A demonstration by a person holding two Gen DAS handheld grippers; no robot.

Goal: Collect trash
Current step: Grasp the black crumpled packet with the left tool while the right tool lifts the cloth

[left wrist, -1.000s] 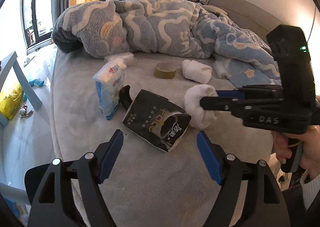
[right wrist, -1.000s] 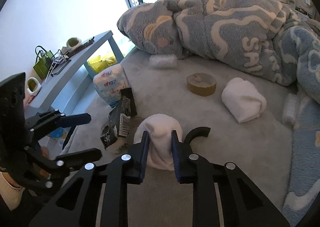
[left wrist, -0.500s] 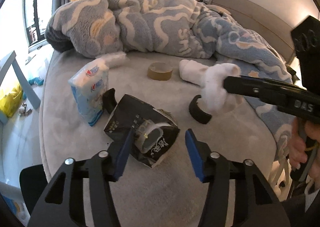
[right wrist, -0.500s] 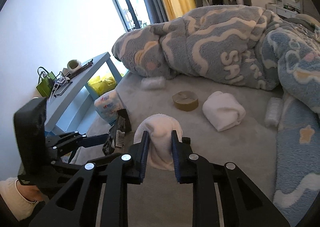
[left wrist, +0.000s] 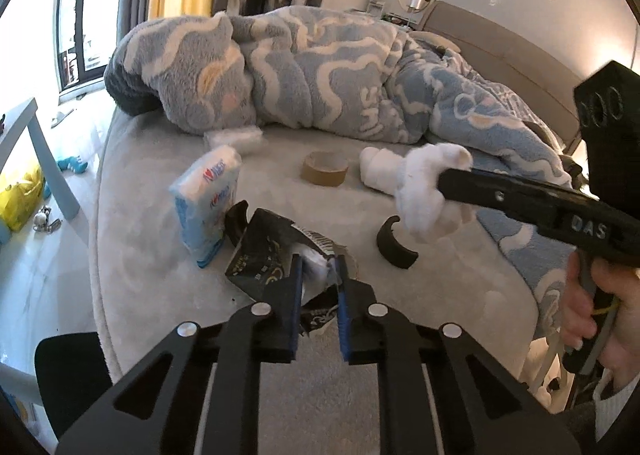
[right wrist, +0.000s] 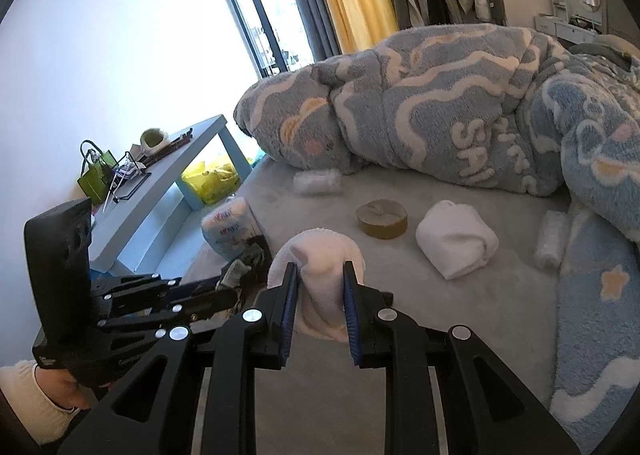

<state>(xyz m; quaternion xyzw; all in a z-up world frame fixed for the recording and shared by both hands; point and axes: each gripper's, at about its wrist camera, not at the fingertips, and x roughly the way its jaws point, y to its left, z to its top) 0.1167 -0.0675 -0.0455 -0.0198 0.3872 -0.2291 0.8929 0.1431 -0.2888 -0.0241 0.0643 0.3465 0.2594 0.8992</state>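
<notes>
My left gripper (left wrist: 318, 267) is shut on the open edge of a black snack bag (left wrist: 264, 255) that lies on the grey bed. My right gripper (right wrist: 318, 287) is shut on a white rolled sock (right wrist: 320, 255) and holds it above the bed; it also shows in the left wrist view (left wrist: 424, 191), right of the bag. The left gripper and the bag (right wrist: 240, 275) show at the left of the right wrist view.
On the bed lie a blue-white tissue pack (left wrist: 208, 199), a brown tape roll (left wrist: 324, 169), another white sock roll (right wrist: 456, 243), a black curved piece (left wrist: 394, 243) and a big blue fleece blanket (left wrist: 320, 79). A blue side table (right wrist: 168, 183) stands left of the bed.
My left gripper has moved forward and closed on the black bag. My right gripper has lifted the white sock off the bed and drawn it back to the right.
</notes>
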